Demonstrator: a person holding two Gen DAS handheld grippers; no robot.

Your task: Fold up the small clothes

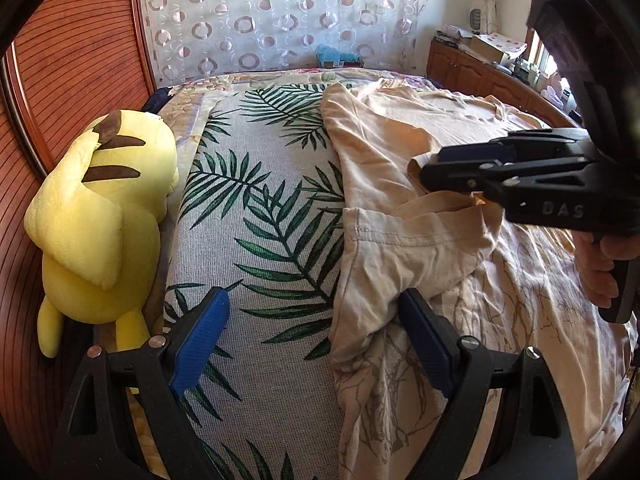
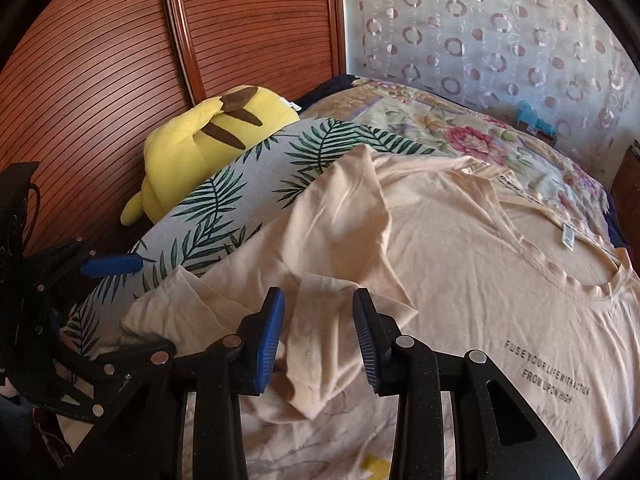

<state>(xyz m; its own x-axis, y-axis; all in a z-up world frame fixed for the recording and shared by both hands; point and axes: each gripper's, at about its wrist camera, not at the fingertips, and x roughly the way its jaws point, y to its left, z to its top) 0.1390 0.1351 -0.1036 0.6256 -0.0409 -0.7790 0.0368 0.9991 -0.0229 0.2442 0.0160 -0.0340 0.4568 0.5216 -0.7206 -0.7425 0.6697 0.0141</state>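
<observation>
My right gripper (image 2: pixel 318 336) had a sleeve fold of the beige T-shirt (image 2: pixel 460 248) between its half-closed jaws; whether they pinched it, I couldn't tell. My left gripper (image 1: pixel 312 340) hung open-jawed over the shirt's edge on the bed (image 1: pixel 272 208), a yellow plush toy (image 1: pixel 104 216) beyond.

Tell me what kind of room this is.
Most likely a bedroom: a bed with a floral quilt, a yellow plush toy against the wooden headboard, and a patterned curtain behind.
</observation>
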